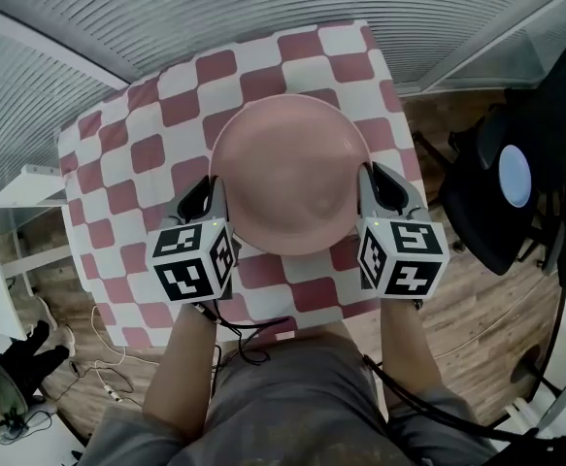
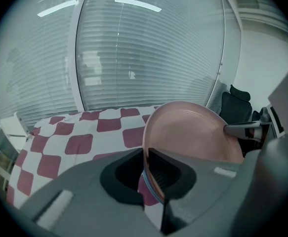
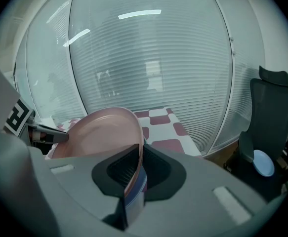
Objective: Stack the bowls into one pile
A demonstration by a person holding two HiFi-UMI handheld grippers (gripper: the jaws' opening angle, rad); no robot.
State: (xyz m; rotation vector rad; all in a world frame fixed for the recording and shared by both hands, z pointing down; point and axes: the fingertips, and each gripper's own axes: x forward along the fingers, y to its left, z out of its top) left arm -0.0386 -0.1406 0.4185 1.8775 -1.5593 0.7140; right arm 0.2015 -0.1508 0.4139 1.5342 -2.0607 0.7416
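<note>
Left gripper [image 1: 215, 194], right gripper [image 1: 372, 190], tilted down, clamped on bowl stack [image 1: 290, 168]

The pink bowl [image 1: 290, 173] looks like smooth plastic with a dull satin sheen. The checked tablecloth [image 1: 137, 153] is matt woven cloth. The left gripper [image 1: 208, 190] and right gripper [image 1: 376, 181] have matt grey plastic shells, with ribbed black pads [image 2: 159, 171] inside the jaws. The floor [image 1: 477, 309] shows wood-grain planks with a faint gloss.

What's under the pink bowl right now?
Thin nested rims, one bluish, show beneath the pink bowl where the left tongs and right tongs clamp it. From above it hides them and the checked cloth below; their number is uncountable.
</note>
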